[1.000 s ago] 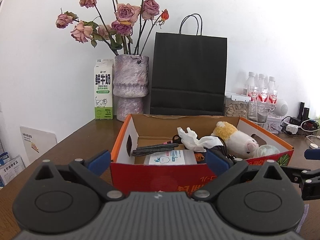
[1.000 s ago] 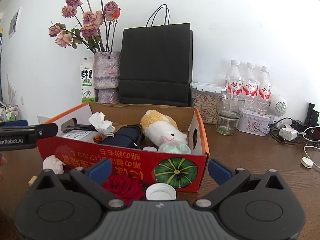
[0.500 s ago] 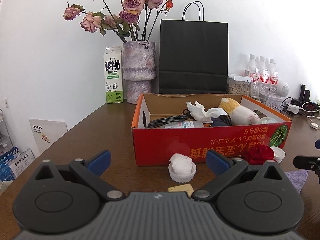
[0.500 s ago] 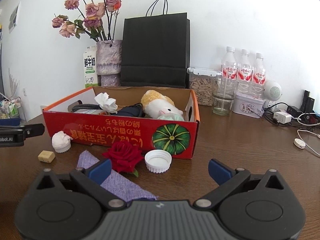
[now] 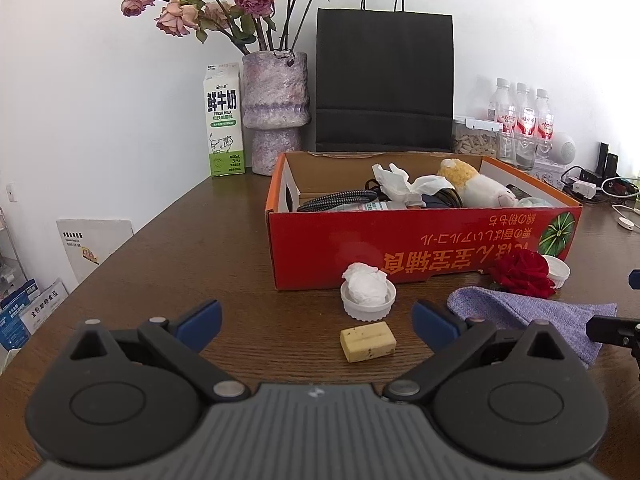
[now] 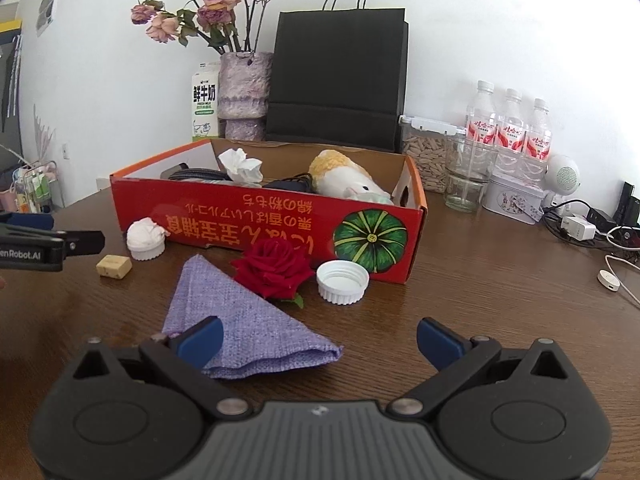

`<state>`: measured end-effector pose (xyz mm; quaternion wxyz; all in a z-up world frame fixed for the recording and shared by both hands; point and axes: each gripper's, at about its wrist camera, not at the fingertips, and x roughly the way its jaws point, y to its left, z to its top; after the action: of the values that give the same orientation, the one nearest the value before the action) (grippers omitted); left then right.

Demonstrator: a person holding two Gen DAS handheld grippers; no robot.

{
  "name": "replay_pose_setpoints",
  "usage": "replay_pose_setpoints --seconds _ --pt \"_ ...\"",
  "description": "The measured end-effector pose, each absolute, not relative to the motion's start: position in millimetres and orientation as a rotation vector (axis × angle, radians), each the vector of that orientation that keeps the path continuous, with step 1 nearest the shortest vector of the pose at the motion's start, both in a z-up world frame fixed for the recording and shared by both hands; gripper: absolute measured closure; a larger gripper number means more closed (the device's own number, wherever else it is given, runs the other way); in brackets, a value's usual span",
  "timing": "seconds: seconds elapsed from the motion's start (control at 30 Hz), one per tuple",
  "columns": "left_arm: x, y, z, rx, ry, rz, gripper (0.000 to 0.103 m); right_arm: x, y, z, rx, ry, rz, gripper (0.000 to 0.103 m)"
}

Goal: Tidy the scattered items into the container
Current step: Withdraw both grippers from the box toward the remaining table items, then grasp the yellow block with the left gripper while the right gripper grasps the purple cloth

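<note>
Both pulled back from over the box within the last second. Left gripper (image 5: 316,318) spread wide, empty; right gripper (image 6: 318,338) likewise. Exposed in front: yellow block (image 5: 368,341), purple cloth (image 6: 244,324), tissue in cap (image 5: 368,294), rose (image 6: 274,266), white lid (image 6: 342,282). Red box (image 5: 420,252) beyond, part filled. Next pick pending.
</note>
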<state>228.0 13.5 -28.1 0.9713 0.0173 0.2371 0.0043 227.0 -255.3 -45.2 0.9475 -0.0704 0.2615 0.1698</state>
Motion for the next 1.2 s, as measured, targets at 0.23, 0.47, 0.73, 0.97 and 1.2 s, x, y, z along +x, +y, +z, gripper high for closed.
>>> replay_pose_setpoints --seconds 0.23,0.47,0.73,0.97,1.2 --pt "243.5 -2.3 -37.9 0.112 0.587 -0.001 0.000 229.1 -249.1 -43.5 -0.095 0.537 0.395 0.000" --pt "253.9 -8.1 -45.7 0.096 0.655 -0.006 0.004 235.0 -217.3 -47.5 -0.139 0.572 0.417 0.000" --pt "259.2 1.8 -44.8 0.009 0.662 0.004 0.028 244.5 -201.0 -55.2 -0.155 0.649 0.389 0.007" --pt "255.3 2.2 -42.3 -0.001 0.640 -0.035 0.063 244.0 -202.6 -55.7 -0.125 0.658 0.395 0.014" --pt "253.2 2.1 -41.4 -0.010 0.637 -0.057 0.070 243.1 -204.6 -53.7 -0.107 0.652 0.428 0.034"
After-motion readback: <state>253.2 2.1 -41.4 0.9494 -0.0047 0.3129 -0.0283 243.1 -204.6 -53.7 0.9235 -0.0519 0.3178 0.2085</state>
